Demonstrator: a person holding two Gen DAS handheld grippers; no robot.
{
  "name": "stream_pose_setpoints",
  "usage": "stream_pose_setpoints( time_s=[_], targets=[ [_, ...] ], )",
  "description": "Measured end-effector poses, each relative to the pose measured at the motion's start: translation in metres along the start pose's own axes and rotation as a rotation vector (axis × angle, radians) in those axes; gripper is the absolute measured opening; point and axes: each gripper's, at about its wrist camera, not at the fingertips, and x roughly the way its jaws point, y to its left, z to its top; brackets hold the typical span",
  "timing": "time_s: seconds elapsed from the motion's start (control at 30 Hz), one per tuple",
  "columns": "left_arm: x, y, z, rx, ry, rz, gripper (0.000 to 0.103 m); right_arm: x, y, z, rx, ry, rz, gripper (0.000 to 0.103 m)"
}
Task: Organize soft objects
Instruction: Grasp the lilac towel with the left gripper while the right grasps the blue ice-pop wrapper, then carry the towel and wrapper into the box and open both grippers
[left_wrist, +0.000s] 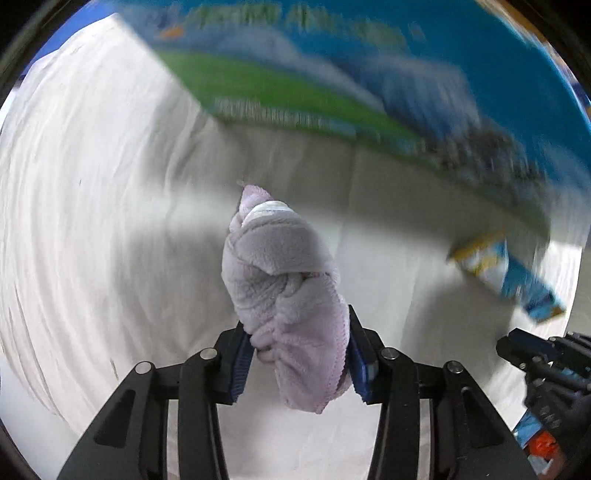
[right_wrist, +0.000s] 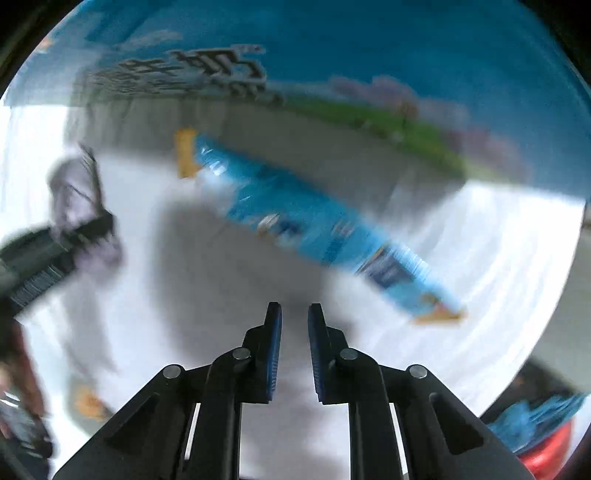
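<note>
Fluffy lilac towel bundle (left_wrist: 284, 295), gripper-pinched (left_wrist: 299, 354).

Both grippers have matte black linkages, silver pivot pins and ribbed blue-padded fingers (right_wrist: 272, 354).

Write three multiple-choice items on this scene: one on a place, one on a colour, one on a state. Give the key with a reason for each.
1. Where is the blue packet?
A. on the white cloth in front of the big printed box
B. between the left gripper's pads
C. on top of the big box

2. What colour is the rolled towel?
A. bright red
B. pale lilac
C. dark green

3. How does the right gripper stand?
A. clamped on the towel
B. clamped on the packet
C. closed on nothing

Key: 1 A, the packet lies flat on the white cloth below the big printed box. 2 B, the towel's fleece is pale lilac. 3 C, only a narrow bare gap shows between its pads; the left gripper holds the towel.
</note>
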Motion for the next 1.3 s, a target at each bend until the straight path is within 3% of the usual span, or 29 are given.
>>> stream_pose_setpoints(
  time_s=[0.1, 0.17, 0.23, 0.3, 0.43, 0.53, 0.7, 0.8, 1.07, 1.2, 1.3],
  targets=[
    [0.003, 0.003, -0.011, 0.003, 0.014, -0.014, 0.041, -0.009, 0.006, -0.007, 0.006, 0.040, 0.112, 0.017],
    [0.004, 0.008, -0.018, -0.007, 0.019, -0.020, 0.041, -0.019, 0.009, -0.005, -0.022, 0.015, 0.085, 0.022],
    [0.006, 0.015, -0.022, -0.022, 0.023, -0.024, 0.041, -0.031, 0.018, -0.006, -0.091, -0.058, -0.076, 0.044],
    [0.010, 0.021, -0.026, -0.031, 0.021, -0.024, 0.041, -0.035, 0.032, -0.003, -0.191, -0.129, -0.240, 0.057],
    [0.023, 0.023, -0.033, -0.036, 0.022, -0.021, 0.041, -0.017, 0.061, -0.007, -0.417, -0.190, -0.476, 0.057],
    [0.028, 0.015, -0.037, -0.028, 0.020, -0.006, 0.041, 0.002, 0.065, -0.005, -0.468, -0.195, -0.560, 0.057],
    [0.032, 0.004, -0.037, -0.003, 0.010, 0.022, 0.041, 0.011, 0.049, 0.006, -0.471, -0.200, -0.505, 0.055],
    [0.034, 0.003, -0.039, -0.004, 0.008, 0.022, 0.042, 0.008, 0.040, 0.008, -0.479, -0.183, -0.488, 0.045],
    [0.021, -0.001, -0.037, -0.001, 0.008, 0.024, 0.041, 0.015, 0.074, 0.013, -0.482, -0.136, -0.485, 0.032],
    [0.014, -0.003, -0.038, 0.005, 0.005, 0.026, 0.042, 0.016, 0.071, 0.015, -0.392, -0.101, -0.397, 0.028],
    [0.009, -0.004, -0.041, 0.008, 0.001, 0.026, 0.042, 0.008, 0.059, 0.015, -0.179, 0.008, -0.242, 0.028]
  ],
)
